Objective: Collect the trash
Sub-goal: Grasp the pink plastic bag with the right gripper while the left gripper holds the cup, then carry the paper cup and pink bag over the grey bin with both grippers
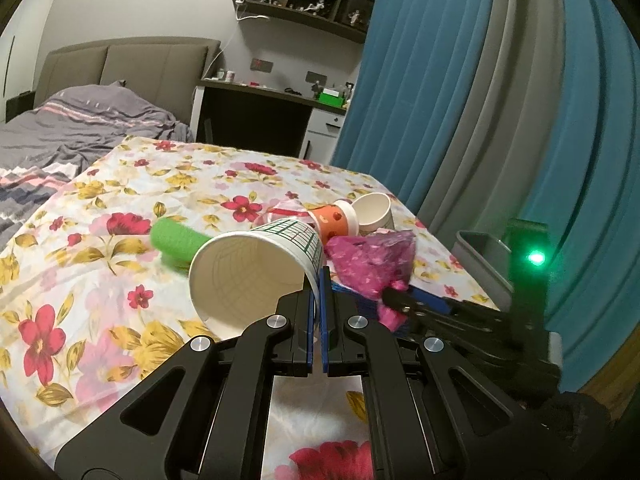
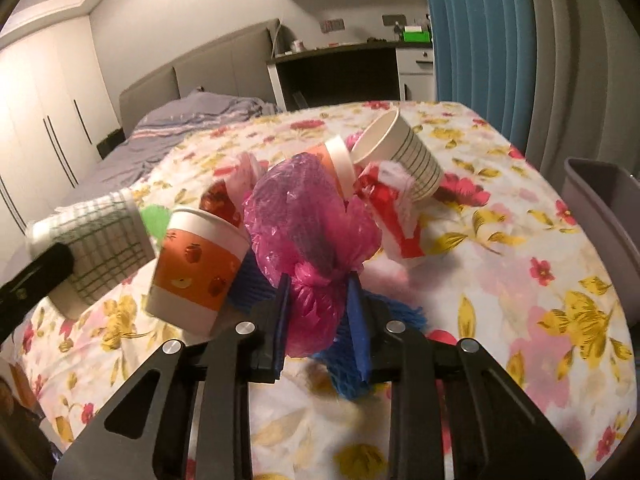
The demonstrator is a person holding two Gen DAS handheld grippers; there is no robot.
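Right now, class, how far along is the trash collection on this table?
Done: nothing visibly binned; the grey bin shows no contents from here. In hand: the left gripper pinches the checked cup by its rim; the right gripper is around the pink bag. Left: orange cup, striped cup, red wrapper, green roll.

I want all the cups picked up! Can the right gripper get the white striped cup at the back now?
Probably not yet. The right gripper is already shut on the pink plastic bag, and that bag, an orange cup and a red-and-white wrapper sit between it and the striped cup.
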